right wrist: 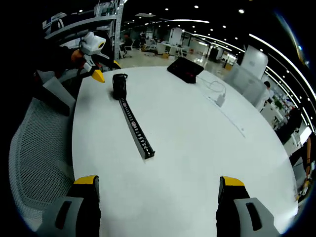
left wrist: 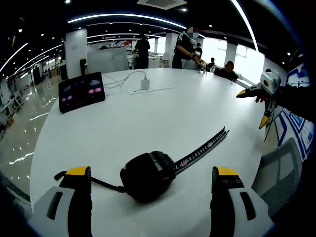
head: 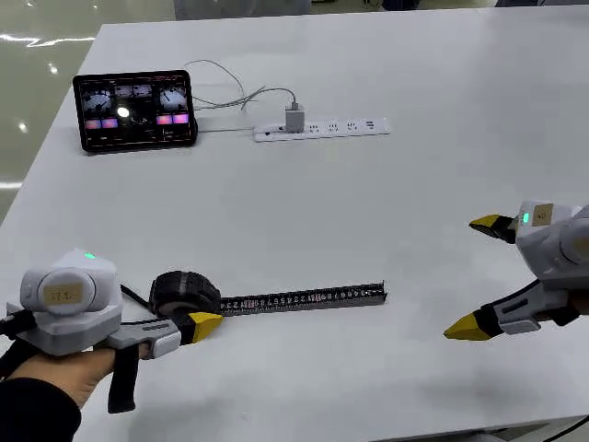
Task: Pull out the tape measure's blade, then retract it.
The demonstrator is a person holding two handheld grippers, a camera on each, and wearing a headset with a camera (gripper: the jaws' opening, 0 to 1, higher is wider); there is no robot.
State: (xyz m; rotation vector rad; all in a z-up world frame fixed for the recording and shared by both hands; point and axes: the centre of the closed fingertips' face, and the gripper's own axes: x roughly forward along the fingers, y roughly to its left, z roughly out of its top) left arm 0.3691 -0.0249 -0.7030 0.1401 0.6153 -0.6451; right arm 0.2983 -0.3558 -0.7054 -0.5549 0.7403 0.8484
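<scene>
A black tape measure [head: 184, 291] lies on the white table [head: 368, 203] at the front left. Its blade [head: 304, 298] is pulled out to the right and lies flat. My left gripper [head: 191, 302] is open around the case. In the left gripper view the case [left wrist: 148, 175] sits between the wide-apart jaws, touching neither, and the blade [left wrist: 202, 148] runs off to the right. My right gripper [head: 477, 276] hovers open at the right, clear of the blade's end. In the right gripper view the blade [right wrist: 134, 126] ends ahead of my open right gripper [right wrist: 159, 180].
A lit tablet [head: 135, 109] stands at the back left. Beside it a white power strip [head: 320, 129] holds a plugged charger and cable. The table's front edge is close below both grippers. A mesh chair [right wrist: 34, 163] stands by the table. People are in the background.
</scene>
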